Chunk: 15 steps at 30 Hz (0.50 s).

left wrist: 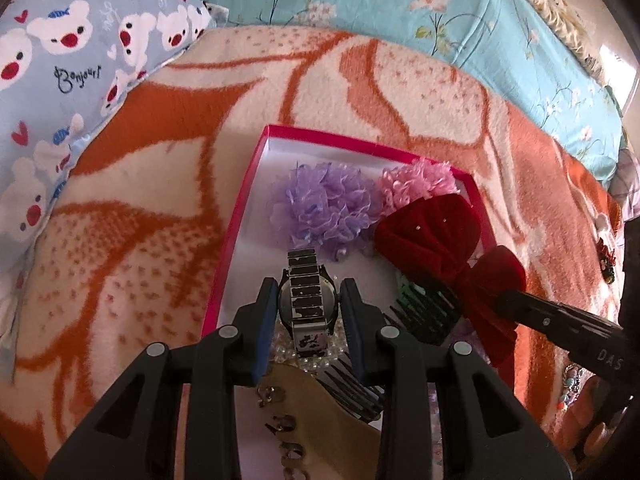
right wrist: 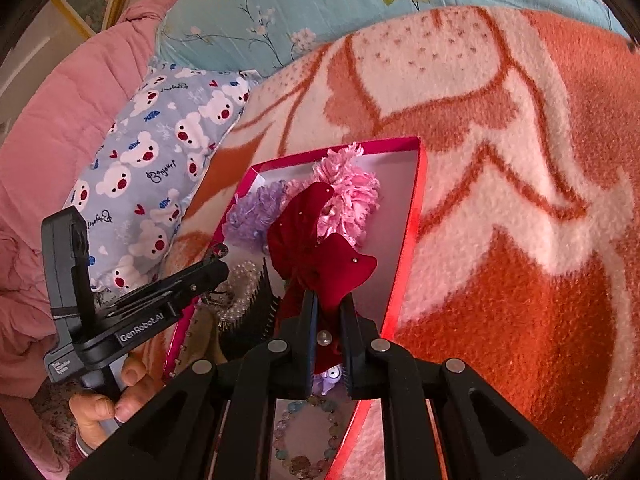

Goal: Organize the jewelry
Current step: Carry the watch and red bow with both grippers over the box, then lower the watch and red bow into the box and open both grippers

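Observation:
A pink-rimmed box (left wrist: 236,216) (right wrist: 412,216) lies on the blanket. It holds a purple scrunchie (left wrist: 324,208) (right wrist: 252,216), a pink scrunchie (left wrist: 416,184) (right wrist: 352,196), a black comb (left wrist: 424,308) (right wrist: 256,312), pearls (right wrist: 240,288) and a bead bracelet (right wrist: 308,432). My left gripper (left wrist: 308,292) is shut on a wristwatch (left wrist: 306,304) with a worn metal band, held over the box. My right gripper (right wrist: 330,304) is shut on a dark red velvet bow (right wrist: 316,240) (left wrist: 440,240), held above the box's near right part.
An orange and white blanket (left wrist: 120,240) (right wrist: 520,200) covers the bed. A bear-print pillow (left wrist: 60,60) (right wrist: 156,168) lies to the left. A turquoise floral quilt (left wrist: 400,0) lies behind. More jewelry (left wrist: 572,380) lies right of the box.

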Available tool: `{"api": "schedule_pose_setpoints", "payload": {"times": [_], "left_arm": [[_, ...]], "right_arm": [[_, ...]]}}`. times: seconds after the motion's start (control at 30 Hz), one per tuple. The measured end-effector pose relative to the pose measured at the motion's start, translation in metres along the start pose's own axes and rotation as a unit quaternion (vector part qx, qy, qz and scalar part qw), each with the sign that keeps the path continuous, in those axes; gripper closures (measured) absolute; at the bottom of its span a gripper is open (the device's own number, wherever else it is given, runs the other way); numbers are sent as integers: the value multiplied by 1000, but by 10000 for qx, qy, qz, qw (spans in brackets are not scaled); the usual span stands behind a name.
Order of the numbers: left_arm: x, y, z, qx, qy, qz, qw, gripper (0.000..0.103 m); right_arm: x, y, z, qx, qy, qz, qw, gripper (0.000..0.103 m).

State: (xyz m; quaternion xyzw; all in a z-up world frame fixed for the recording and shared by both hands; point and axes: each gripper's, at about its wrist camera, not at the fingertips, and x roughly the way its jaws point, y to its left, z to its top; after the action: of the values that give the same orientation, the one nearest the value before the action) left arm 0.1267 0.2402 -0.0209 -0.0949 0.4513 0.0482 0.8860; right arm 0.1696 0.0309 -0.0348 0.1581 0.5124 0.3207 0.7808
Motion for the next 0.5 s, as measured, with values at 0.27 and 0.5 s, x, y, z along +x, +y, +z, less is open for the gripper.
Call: {"api": "schedule_pose_setpoints", "payload": {"times": [0.27, 0.5], "left_arm": [[3, -1, -3, 13, 91, 30, 10000, 74], [5, -2, -2, 40, 185, 51, 9998, 74]], "right_arm": [[5, 0, -1, -18, 57, -36, 10000, 94], [11, 6, -3, -122, 125, -112, 9998, 93]]}}
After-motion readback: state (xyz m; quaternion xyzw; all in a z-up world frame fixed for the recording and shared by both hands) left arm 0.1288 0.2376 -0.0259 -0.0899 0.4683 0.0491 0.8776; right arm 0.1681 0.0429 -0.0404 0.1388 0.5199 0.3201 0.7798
